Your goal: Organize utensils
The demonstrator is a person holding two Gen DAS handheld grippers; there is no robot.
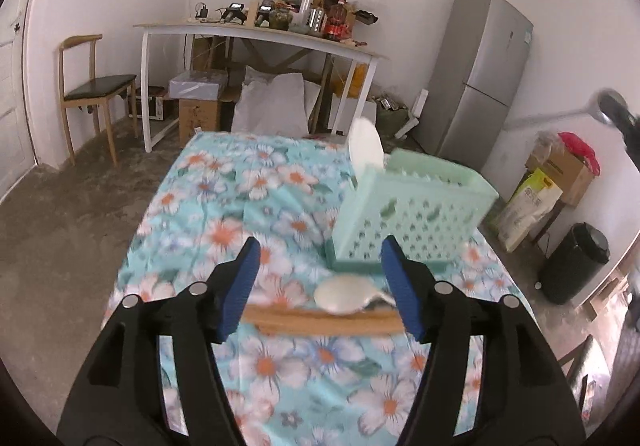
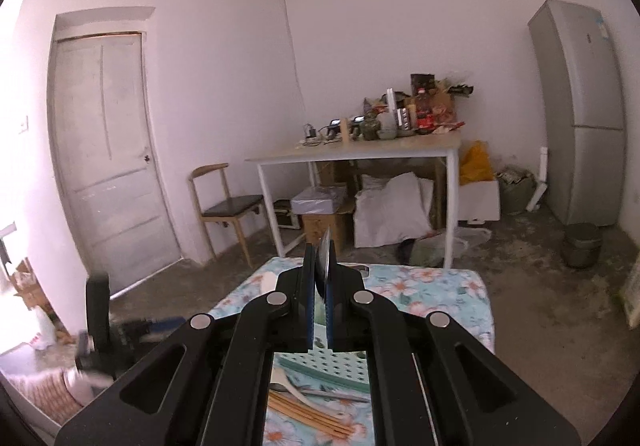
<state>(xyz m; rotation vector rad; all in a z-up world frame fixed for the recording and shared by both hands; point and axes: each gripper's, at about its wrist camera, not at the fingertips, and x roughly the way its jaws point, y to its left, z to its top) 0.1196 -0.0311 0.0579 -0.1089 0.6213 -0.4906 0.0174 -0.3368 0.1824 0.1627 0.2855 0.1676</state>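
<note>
Looking at the green basket (image 1: 412, 214) as our landmark, we've got one white spoon (image 1: 366, 146) already standing in its far corner. Just in front of the basket, a metal spoon (image 1: 348, 294) and wooden chopsticks (image 1: 320, 320) lie on the floral worktop (image 1: 224, 214), not sorted yet. Our left gripper (image 1: 320, 286) hangs open above them, holding nothing. Our right gripper (image 2: 319, 286), up above the basket, is clamped on a metal spoon. So roughly halfway, we'd guess.
</note>
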